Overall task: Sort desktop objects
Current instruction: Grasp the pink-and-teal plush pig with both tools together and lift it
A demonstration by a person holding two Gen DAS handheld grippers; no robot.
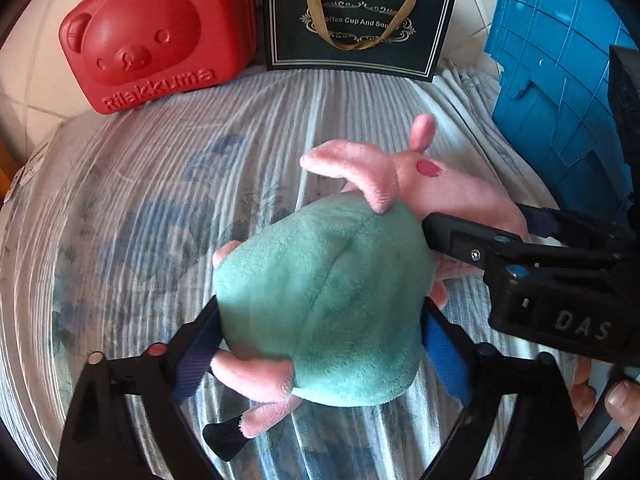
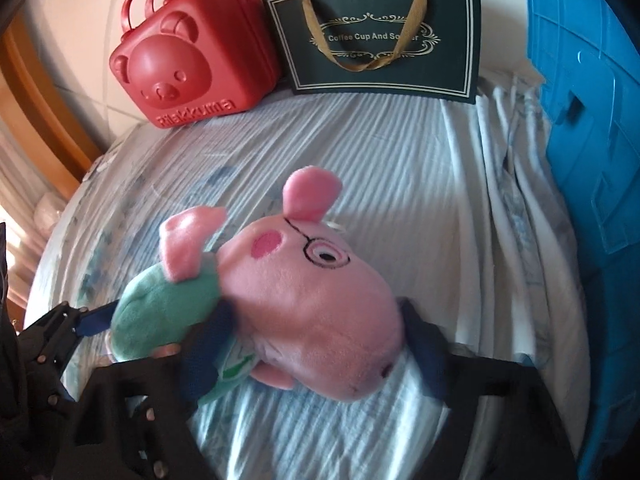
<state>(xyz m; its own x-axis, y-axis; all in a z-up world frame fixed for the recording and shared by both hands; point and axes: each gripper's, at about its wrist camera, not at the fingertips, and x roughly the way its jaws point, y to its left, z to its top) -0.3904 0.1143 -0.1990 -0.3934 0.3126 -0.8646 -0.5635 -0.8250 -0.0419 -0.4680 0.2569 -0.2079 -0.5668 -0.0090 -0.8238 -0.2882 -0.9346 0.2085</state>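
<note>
A plush pig lies on the striped cloth, with a teal body (image 1: 320,300) and a pink head (image 2: 320,300) that wears drawn glasses. My left gripper (image 1: 320,340) straddles the teal body, and its blue-padded fingers (image 1: 444,348) press on both flanks. In the right wrist view my right gripper (image 2: 316,340) clamps the pink head from both sides, one pad at the neck. In the left wrist view the right gripper (image 1: 480,220) comes in from the right, its near finger wedged between head and body. The pig's black-shoed leg (image 1: 240,428) sticks out below.
At the back stand a red bear-faced case (image 1: 156,36) and a dark gift bag (image 1: 356,24) with gold handles. A blue plastic crate (image 2: 592,140) rises along the right side. A person's fingers (image 1: 620,404) hold the right gripper. Bare cloth (image 2: 400,160) lies behind the pig.
</note>
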